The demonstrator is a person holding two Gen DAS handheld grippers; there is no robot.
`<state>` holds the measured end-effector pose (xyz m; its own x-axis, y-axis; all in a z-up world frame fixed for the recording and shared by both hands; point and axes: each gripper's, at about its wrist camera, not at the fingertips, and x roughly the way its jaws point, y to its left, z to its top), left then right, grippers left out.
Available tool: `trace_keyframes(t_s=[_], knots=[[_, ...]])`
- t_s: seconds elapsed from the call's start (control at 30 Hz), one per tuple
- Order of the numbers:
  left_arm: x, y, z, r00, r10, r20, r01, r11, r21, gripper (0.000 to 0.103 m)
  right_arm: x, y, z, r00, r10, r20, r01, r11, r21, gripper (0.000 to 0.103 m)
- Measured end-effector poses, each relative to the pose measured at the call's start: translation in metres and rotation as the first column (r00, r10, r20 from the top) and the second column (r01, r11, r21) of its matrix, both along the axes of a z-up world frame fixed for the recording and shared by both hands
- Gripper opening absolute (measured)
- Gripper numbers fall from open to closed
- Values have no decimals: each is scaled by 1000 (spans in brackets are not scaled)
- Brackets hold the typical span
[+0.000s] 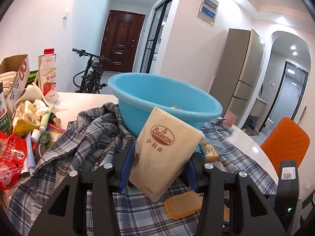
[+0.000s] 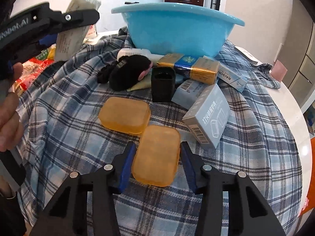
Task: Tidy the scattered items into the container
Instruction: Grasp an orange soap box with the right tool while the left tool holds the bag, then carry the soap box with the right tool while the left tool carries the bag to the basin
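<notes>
My left gripper [image 1: 159, 147] grips a Saizeriya napkin pack [image 1: 164, 149] just short of the blue basin [image 1: 137, 100]; next, lift and drop it in. My right gripper [image 2: 157, 157] is spread around an amber soap box [image 2: 156, 155].

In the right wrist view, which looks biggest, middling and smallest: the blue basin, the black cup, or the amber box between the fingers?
1. Blue basin, clearly the largest.
2. Amber box between the open right gripper, though it lies nearest the camera, which inflates it.
3. Black cup, smallest as seen; its true size against the box is unsure.
</notes>
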<state>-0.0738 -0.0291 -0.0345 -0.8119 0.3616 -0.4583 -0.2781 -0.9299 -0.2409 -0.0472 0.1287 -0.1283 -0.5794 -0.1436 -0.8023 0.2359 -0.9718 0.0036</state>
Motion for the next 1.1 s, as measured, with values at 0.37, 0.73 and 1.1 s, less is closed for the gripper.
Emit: trace_keyframes(t_s=[0.37,0.73,1.1], knots=[[2,1,7,1000,6,9,-6,1000,-16,46,10,5,45,994,-14,-107,10,999,-42,46],[0,11,65,997,43,-57,-48,995,-84,46,-4,12,128,957,-5,-291,-17,997,-72,46],[-28,17,111,989,116,-88,-129,978,-161,46,-56,14,194,907,-6,-422,-43,993,-107,46]])
